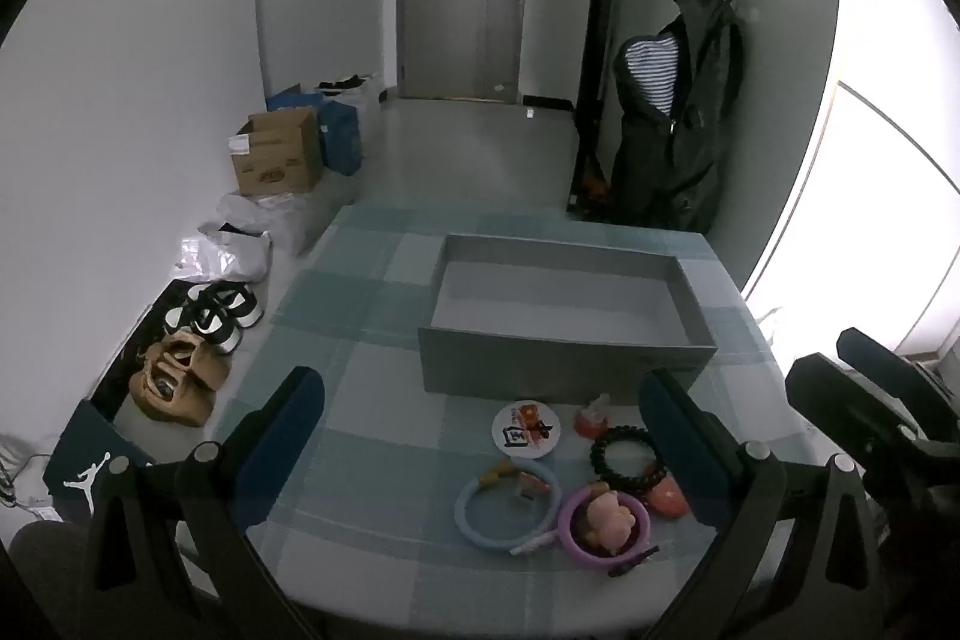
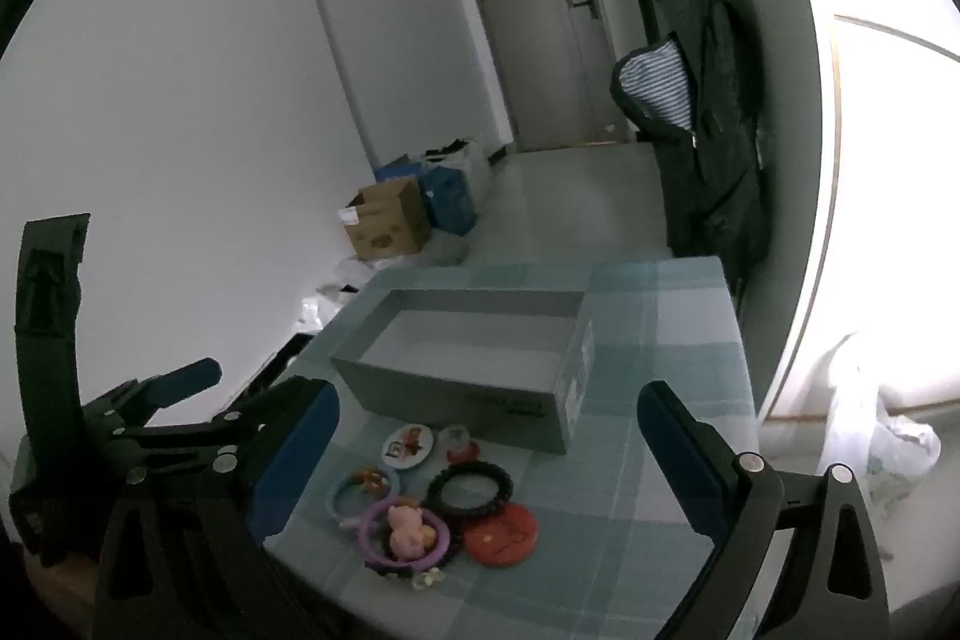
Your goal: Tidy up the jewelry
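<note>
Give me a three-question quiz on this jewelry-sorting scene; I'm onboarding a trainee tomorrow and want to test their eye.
1. True or false: the grey box already holds some jewelry.
2. Which item lies nearest the box's front wall? A) purple ring B) round white badge C) red disc
3. In a few words, what state are the left gripper and right gripper in?

Key:
1. False; its inside shows bare.
2. B.
3. Both wide open, holding nothing, above the checked tablecloth with the trinkets lying between their fingers in view.
</note>
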Action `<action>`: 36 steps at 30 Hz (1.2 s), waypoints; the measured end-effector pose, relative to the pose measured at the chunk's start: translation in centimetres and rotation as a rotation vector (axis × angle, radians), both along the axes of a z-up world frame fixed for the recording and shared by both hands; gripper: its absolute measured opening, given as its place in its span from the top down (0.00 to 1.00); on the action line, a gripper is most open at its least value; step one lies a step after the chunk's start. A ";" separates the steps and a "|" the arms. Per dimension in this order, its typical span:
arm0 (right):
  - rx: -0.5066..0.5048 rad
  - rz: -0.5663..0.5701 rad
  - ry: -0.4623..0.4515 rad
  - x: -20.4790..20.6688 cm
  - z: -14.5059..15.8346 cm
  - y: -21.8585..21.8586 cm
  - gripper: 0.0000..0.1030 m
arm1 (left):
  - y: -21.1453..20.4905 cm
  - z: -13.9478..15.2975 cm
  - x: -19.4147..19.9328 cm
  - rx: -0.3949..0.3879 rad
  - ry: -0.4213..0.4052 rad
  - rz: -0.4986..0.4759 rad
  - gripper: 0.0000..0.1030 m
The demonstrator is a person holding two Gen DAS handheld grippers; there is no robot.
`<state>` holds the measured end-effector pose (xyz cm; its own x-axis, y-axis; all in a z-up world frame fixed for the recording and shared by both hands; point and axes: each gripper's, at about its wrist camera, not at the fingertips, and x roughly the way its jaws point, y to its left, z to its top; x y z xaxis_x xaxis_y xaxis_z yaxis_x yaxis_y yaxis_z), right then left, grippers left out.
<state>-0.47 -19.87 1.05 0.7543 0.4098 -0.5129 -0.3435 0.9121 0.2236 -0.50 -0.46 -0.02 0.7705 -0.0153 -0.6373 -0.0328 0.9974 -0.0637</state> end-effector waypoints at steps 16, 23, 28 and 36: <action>-0.006 0.023 -0.008 -0.7 -0.1 0.4 0.02 | 0.3 -0.1 0.2 -0.008 0.007 0.017 0.01; -0.009 0.027 -0.005 -0.7 -0.1 0.4 0.02 | 0.2 -0.1 0.2 -0.009 0.007 0.017 0.01; -0.007 0.024 -0.002 -0.6 0.0 0.4 0.02 | 0.0 -0.2 0.2 -0.008 0.008 0.019 0.01; -0.004 0.024 -0.003 -0.5 -0.1 0.4 0.02 | 0.0 -0.2 0.2 -0.008 0.009 0.019 0.01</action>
